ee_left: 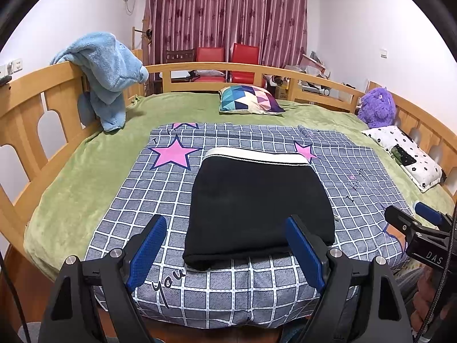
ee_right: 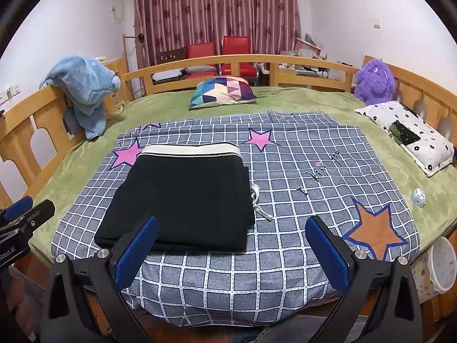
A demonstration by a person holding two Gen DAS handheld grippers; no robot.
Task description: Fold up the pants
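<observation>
Left wrist view, reading from left to right: a blue plush toy (ee_left: 105, 77) hangs over the wooden bed rail (ee_left: 25, 108), a green blanket (ee_left: 71, 177) covers the bed, and on the grey checked sheet (ee_left: 137, 188) the black pants (ee_left: 257, 208) lie as a compact folded rectangle, the white waistband (ee_left: 254, 154) at the far edge and the folded edge nearest the camera. The left hand-held gripper (ee_left: 228, 254) hangs just short of that near edge with its jaws spread wide and nothing between them; the bundle sits dead ahead of it, and the gap between the fingers roughly brackets the near edge. In the right wrist view the pants (ee_right: 182, 200) lie ahead and to the left, with the loose white drawstring (ee_right: 258, 203) trailing off their right side onto the sheet; the right hand-held gripper (ee_right: 231, 254) is likewise released and empty, and only its left finger (ee_right: 137, 251) overlaps the bundle's near edge. The folded bundle reads as slightly longer from near edge to waistband than across. By these angles the left hand-held gripper is the one squarely lined up with the pants, and the fold looks essentially done.
</observation>
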